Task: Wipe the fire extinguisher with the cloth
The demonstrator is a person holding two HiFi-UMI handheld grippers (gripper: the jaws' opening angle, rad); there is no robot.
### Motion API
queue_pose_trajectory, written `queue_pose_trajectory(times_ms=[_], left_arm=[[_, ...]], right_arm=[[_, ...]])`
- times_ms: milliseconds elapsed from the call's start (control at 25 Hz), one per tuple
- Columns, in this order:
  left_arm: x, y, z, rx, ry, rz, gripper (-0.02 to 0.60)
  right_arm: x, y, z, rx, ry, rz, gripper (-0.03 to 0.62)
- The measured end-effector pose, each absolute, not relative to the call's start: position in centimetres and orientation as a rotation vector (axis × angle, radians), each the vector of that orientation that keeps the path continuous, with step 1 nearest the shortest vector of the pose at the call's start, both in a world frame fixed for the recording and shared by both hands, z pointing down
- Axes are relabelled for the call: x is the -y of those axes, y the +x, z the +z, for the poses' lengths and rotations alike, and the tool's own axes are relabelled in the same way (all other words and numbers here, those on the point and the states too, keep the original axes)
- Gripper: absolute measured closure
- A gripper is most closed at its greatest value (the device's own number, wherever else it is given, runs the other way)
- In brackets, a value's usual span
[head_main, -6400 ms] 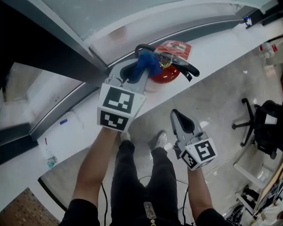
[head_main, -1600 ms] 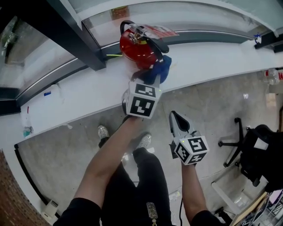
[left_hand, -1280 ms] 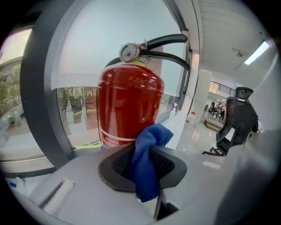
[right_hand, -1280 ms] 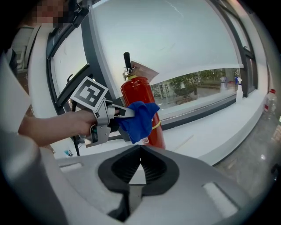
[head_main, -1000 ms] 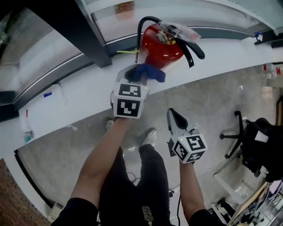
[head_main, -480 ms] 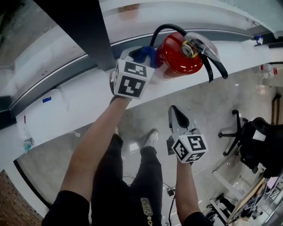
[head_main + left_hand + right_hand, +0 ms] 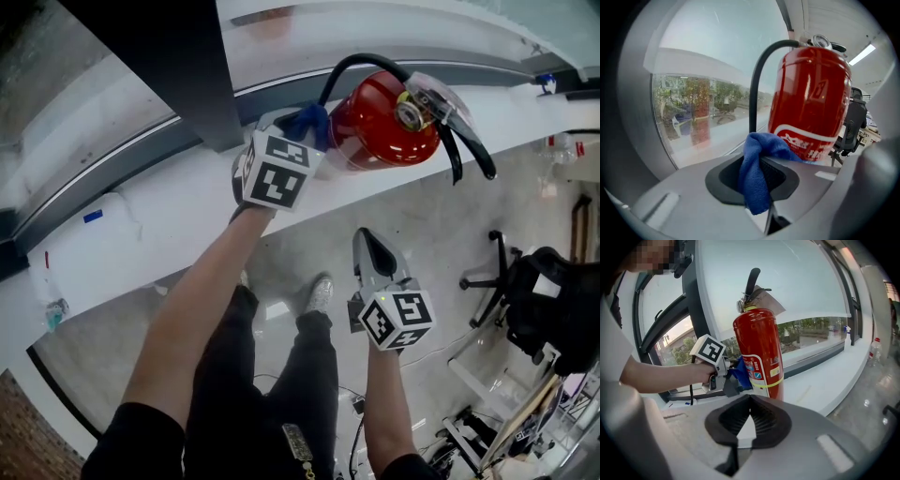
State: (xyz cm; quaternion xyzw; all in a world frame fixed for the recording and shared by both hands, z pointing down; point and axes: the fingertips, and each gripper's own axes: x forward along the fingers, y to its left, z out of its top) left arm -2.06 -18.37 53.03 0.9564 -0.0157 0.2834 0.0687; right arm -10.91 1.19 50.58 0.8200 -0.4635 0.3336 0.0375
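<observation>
Left tongs (image 7: 760,180) clenched on blue cloth (image 7: 764,147), cloth against lower side of red fire extinguisher (image 7: 380,122), upper centre, upright on white surface (image 7: 169,211). Right tongs (image 7: 750,404) clenched, empty, held back. Wiping looks midway; top likely left.

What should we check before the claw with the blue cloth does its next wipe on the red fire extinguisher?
1. Blue cloth gripped by the left claw: ok, the jaws pinch it.
2. Cloth against the fire extinguisher: ok, it touches the lower side.
3. Extinguisher upright on the white ledge: ok.
4. Right claw out of the way: ok, it is shut, empty and held back from the ledge.
5. Black hose clear of the cloth: cannot tell, it runs close by.
</observation>
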Motion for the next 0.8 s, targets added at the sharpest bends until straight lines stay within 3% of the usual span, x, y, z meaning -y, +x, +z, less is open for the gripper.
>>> queue_pose_trajectory(times_ms=[800], left_arm=[[7.8, -6.6, 55.7, 0.3, 2.688, 0.898, 0.518]], right_arm=[[-8.1, -7.3, 52.1, 1.638, 2.325, 1.023, 0.591]])
